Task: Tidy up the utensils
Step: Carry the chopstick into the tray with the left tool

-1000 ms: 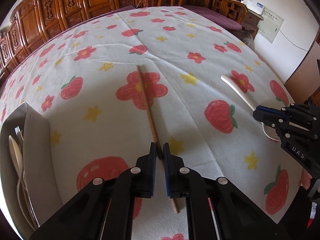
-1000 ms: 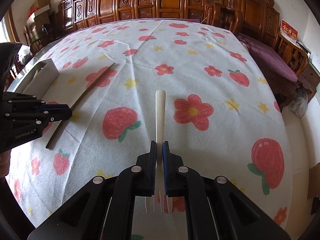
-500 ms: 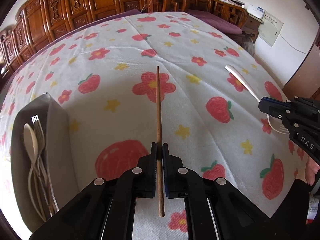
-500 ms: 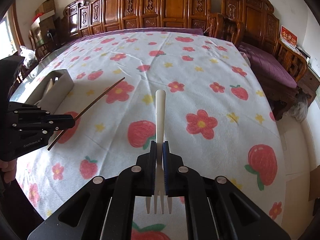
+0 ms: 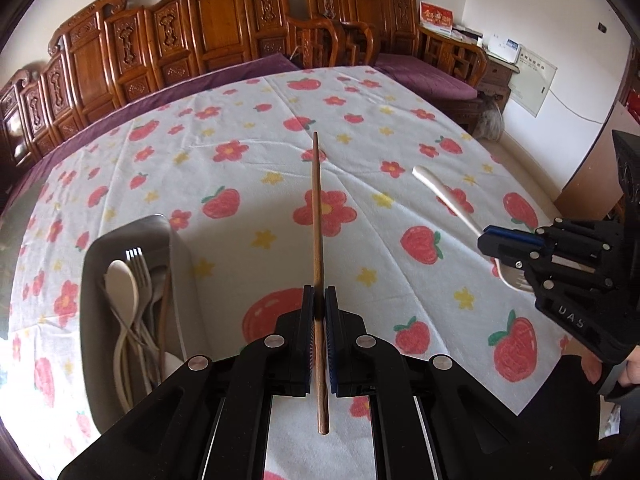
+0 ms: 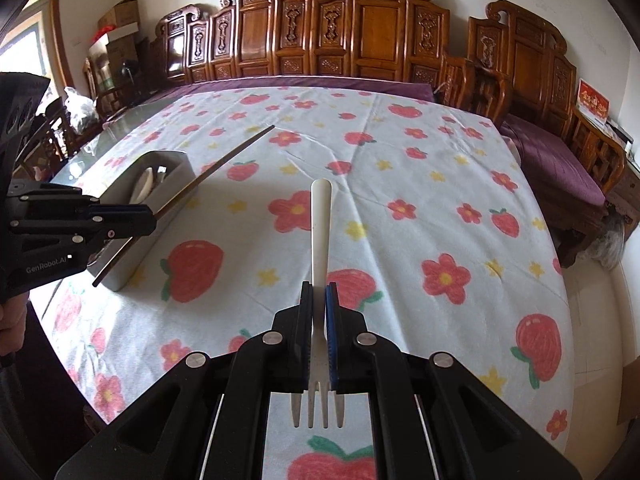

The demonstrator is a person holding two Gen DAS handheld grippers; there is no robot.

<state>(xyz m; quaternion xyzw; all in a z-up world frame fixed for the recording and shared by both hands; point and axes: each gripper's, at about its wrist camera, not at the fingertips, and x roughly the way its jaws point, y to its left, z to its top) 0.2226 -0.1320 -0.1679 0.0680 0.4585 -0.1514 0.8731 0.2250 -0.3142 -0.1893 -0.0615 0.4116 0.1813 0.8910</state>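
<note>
Held clear above the tablecloth (image 5: 248, 184), a wooden chopstick (image 5: 318, 216) is clamped in the left gripper (image 5: 319, 312) and a white fork (image 6: 320, 232) in the right gripper (image 6: 319, 312). Transport is judged underway; next, both presumably get lowered into the grey tray (image 5: 92, 320) holding cutlery.

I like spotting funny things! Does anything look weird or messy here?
Nothing is spilled or broken. One oddity: the right claw grips the fork near its tines, handle pointing away. The left claw holds a chopstick above the table, beside the tray.
</note>
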